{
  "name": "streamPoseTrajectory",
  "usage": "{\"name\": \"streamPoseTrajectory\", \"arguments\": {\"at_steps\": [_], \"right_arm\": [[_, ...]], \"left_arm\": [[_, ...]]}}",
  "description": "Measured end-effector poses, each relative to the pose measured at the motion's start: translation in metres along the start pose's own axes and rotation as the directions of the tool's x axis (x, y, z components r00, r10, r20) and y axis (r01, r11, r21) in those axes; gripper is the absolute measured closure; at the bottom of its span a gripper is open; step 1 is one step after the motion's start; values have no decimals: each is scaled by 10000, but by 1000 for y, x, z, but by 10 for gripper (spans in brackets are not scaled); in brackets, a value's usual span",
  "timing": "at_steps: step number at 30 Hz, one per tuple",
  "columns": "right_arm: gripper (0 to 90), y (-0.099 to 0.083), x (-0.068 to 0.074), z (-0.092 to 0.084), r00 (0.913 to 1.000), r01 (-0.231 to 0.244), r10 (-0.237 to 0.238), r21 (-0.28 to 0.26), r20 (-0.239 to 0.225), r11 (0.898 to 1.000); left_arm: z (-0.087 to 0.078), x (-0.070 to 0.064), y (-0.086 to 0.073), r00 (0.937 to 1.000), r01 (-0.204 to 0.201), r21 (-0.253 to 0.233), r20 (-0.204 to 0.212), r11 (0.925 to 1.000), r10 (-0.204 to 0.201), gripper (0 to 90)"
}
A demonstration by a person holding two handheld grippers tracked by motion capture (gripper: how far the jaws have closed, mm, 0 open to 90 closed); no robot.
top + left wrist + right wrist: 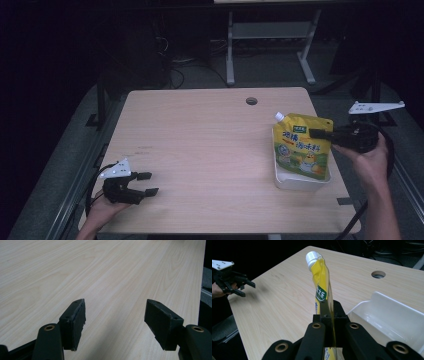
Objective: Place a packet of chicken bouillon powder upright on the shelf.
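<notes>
While the left hand-held gripper (148,183) rests spread on the table (200,150), the right hand-held gripper (314,133) pinches a yellow pouch (302,147).

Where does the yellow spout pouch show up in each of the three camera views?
High view: yellow pouch, right side, over the white tray, pinched by the right gripper.
Left gripper view: bare tabletop ahead of the open jaws, no pouch.
Right gripper view: centre, edge-on, cap up.
Shared landmark: round table hole.

Overhead camera faces forward; gripper cameras skim the shared table (200,150) closely.
</notes>
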State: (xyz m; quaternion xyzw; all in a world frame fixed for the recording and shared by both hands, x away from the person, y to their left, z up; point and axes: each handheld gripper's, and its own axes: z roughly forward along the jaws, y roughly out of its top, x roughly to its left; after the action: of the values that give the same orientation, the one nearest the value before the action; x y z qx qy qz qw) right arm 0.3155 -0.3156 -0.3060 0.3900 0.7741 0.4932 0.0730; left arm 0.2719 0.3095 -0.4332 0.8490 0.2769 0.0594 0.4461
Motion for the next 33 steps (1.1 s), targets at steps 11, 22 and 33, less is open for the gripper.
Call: {"name": "streamPoseTrajectory", "arguments": {"at_steps": [11,22,33], "right_arm": [[893,-6,-4,4,9998,-163,162,48,61,9999],[889,-14,-9,8,9992,-380,379,87,97,9992],[880,-21,-13,11,9983,-539,535,188,223,9984]], "left_arm": [[0,0,0,10000,-19,46,17,10000,19,328],[1,0,0,10000,3,70,41,10000,-4,329],[1,0,0,10000,14,89,68,10000,-14,330]]}}
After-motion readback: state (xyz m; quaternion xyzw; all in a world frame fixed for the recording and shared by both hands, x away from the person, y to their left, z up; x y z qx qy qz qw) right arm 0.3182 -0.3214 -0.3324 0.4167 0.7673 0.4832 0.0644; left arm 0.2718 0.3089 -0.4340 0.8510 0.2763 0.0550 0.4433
